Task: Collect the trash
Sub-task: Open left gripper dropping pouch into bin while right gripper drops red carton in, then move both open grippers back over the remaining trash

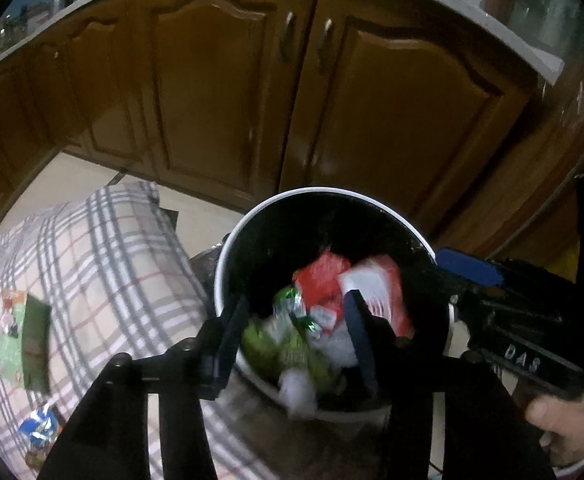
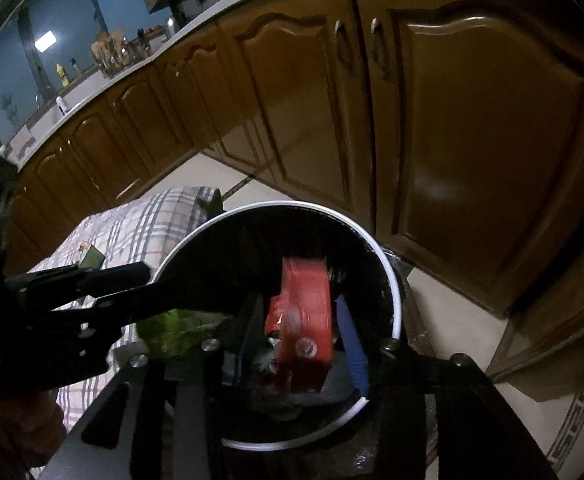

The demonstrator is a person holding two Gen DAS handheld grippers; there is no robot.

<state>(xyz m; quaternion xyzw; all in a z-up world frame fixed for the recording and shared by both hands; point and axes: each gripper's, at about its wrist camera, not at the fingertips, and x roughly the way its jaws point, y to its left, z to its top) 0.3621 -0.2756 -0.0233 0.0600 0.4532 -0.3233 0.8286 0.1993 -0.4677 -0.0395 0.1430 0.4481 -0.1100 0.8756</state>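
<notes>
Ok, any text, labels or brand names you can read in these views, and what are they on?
"DAS": raised letters on the right gripper body, seen in the left wrist view.
Red wrapper in the bin: has print, too blurred to read.
Green wrappers in the bin: blurred, unreadable.
Green packet and blue wrapper on the checked cloth: print too small to read.
Nothing else legible.

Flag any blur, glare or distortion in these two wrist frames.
Left wrist: trash in the bin is motion-smeared; fisheye bends the countertop. Right wrist: red wrapper blurred between the fingers; glare streaks on the cabinet doors; dim, warm light in both.
</notes>
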